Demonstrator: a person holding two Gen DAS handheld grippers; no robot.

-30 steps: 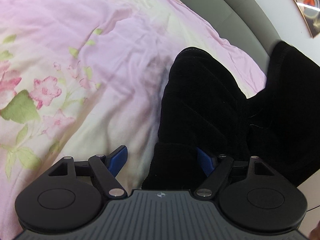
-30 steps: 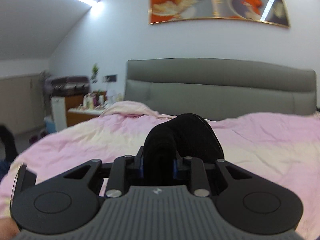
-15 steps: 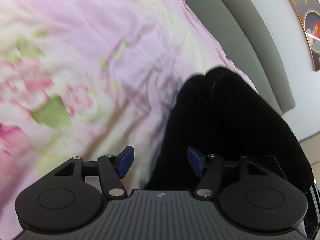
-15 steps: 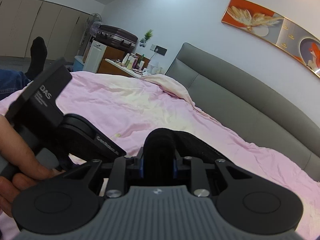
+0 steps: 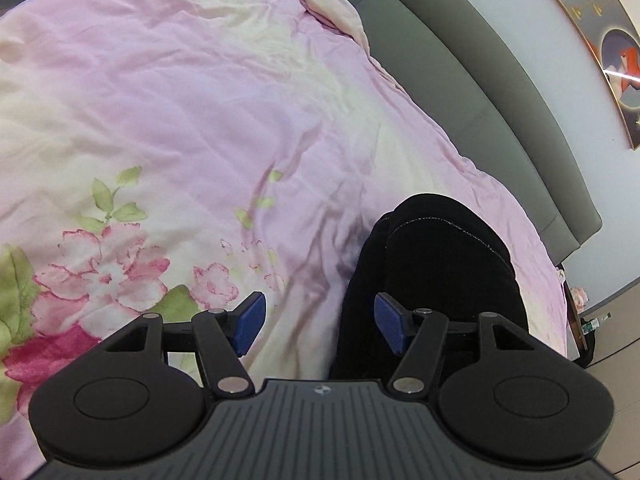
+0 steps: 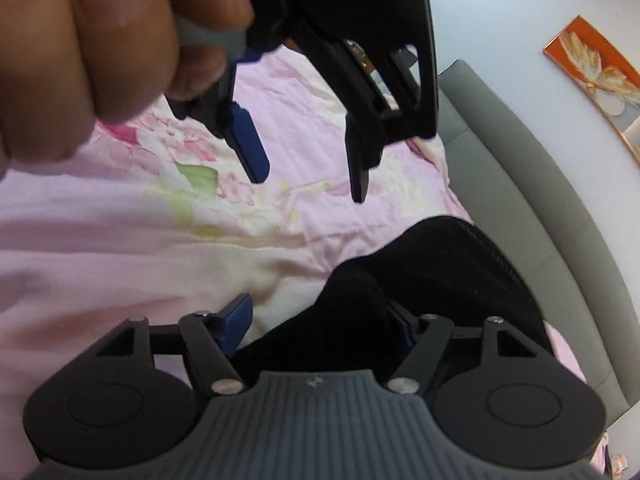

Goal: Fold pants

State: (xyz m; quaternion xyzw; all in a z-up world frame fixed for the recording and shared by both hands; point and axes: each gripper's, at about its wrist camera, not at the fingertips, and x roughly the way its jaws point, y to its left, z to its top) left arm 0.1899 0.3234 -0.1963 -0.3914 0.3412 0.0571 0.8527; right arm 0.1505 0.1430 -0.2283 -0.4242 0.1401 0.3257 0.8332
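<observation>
Bedspread [image 5: 240, 120] below — both grippers spread wide over black pants [image 5: 440, 272].

Pants [image 5: 436, 264]: black, faint ribbed weave.
Quilt [image 5: 200, 120]: pale pink and cream — printed with pink blossoms, green leaves.
Headboard [image 5: 480, 92]: grey.
Wall [image 6: 500, 12]: white.
Picture [image 6: 596, 76]: orange ground, pale feathery motif, gold edge.
Left gripper [image 5: 318, 326]: black — blue pads.
Right gripper [image 6: 320, 326]: black, blue pads.

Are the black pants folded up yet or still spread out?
Folded: the black pants lie as a compact, layered bundle on the pink bedspread, no legs stretched out. Whether the fold is neat, cannot tell.
</observation>
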